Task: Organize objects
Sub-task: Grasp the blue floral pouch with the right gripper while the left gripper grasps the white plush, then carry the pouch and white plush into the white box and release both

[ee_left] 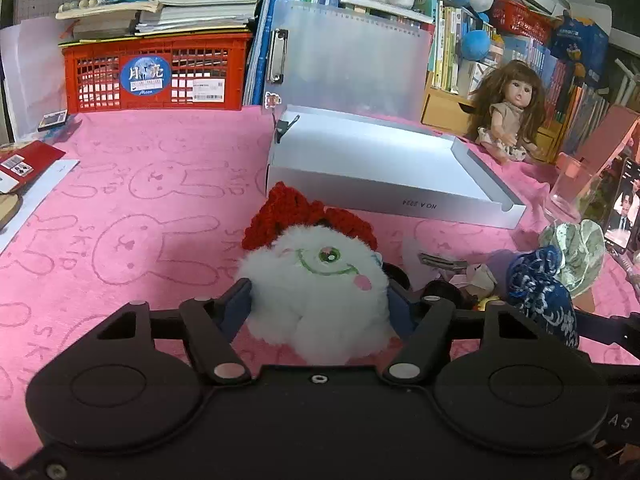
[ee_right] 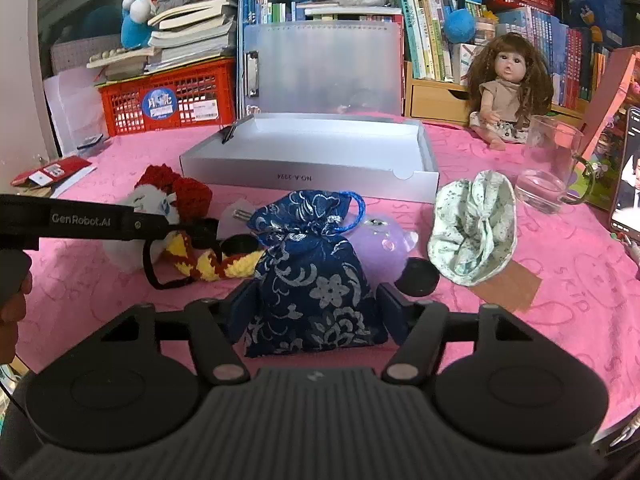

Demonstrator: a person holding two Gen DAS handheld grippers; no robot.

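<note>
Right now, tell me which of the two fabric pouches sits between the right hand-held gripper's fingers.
The dark blue brocade pouch with silver flowers and a blue drawstring. The pale green floral pouch lies apart, further right, beside the glass cup.

White plush, red crochet; navy pouch, silver florals; pink cloth.

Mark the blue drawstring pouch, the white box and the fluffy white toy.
blue drawstring pouch (ee_right: 308, 280), right wrist view, on its flowered front.
white box (ee_right: 308, 178), right wrist view, on its near wall.
fluffy white toy (ee_left: 316, 280), left wrist view, on its furry face.
</note>
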